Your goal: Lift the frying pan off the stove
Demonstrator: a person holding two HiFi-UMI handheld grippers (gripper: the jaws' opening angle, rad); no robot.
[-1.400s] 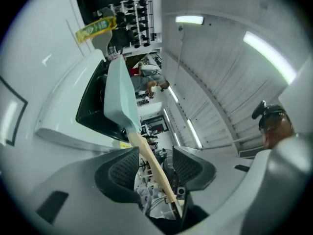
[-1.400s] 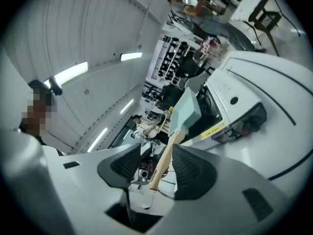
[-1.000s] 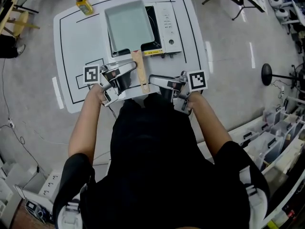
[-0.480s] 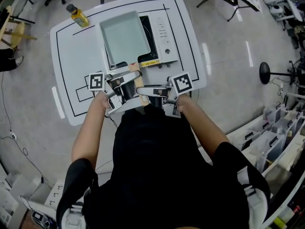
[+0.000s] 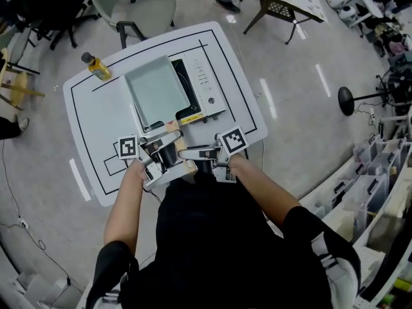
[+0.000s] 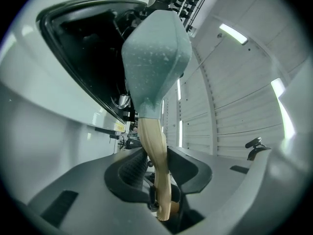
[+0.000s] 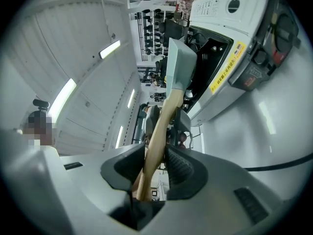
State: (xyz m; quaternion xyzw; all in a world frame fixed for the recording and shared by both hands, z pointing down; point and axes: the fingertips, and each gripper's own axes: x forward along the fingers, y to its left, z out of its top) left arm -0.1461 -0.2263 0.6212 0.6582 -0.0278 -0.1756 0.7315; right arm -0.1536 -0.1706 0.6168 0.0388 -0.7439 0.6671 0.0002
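Just closing left hand-held gripper (image 6: 161, 161) and right hand-held gripper (image 7: 155, 163) onto the handle (image 6: 152, 141), clamping it, pan (image 5: 153, 92) on stove (image 5: 207, 90) seemingly ready for lifting.

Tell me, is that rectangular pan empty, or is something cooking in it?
Empty. In the head view the frying pan shows only its bare pale-green inside, with no food or liquid.

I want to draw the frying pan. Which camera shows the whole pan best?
The head view: the whole frying pan shows from above. The left gripper view shows only its outside and handle; the right gripper view, a thin side.
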